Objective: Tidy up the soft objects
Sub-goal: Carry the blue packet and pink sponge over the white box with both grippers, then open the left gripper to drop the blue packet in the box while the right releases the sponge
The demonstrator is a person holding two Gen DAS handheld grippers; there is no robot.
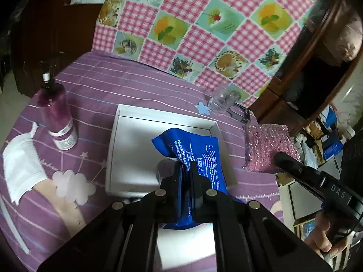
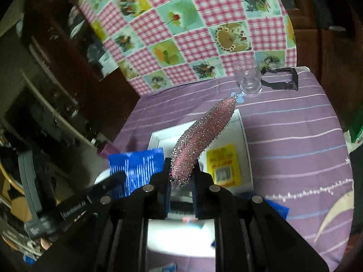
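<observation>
My left gripper (image 1: 186, 170) is shut on a blue soft pack (image 1: 192, 149) with white print and holds it over the white box (image 1: 127, 140) on the purple striped bedsheet. The pack also shows in the right wrist view (image 2: 138, 165), low at the left. My right gripper (image 2: 181, 170) is shut on a pink glittery sponge (image 2: 202, 136), held edge-on above the white box (image 2: 246, 140). In the left wrist view the sponge (image 1: 265, 147) hangs to the right of the box, with the right gripper's black body below it.
A purple pump bottle (image 1: 56, 115) and a white cloth (image 1: 20, 167) lie left of the box. A clear glass (image 2: 248, 77) and a black clip (image 2: 283, 79) sit at the far side by a checked pink cloth (image 1: 204, 22). A yellow label (image 2: 223, 165) lies in the box.
</observation>
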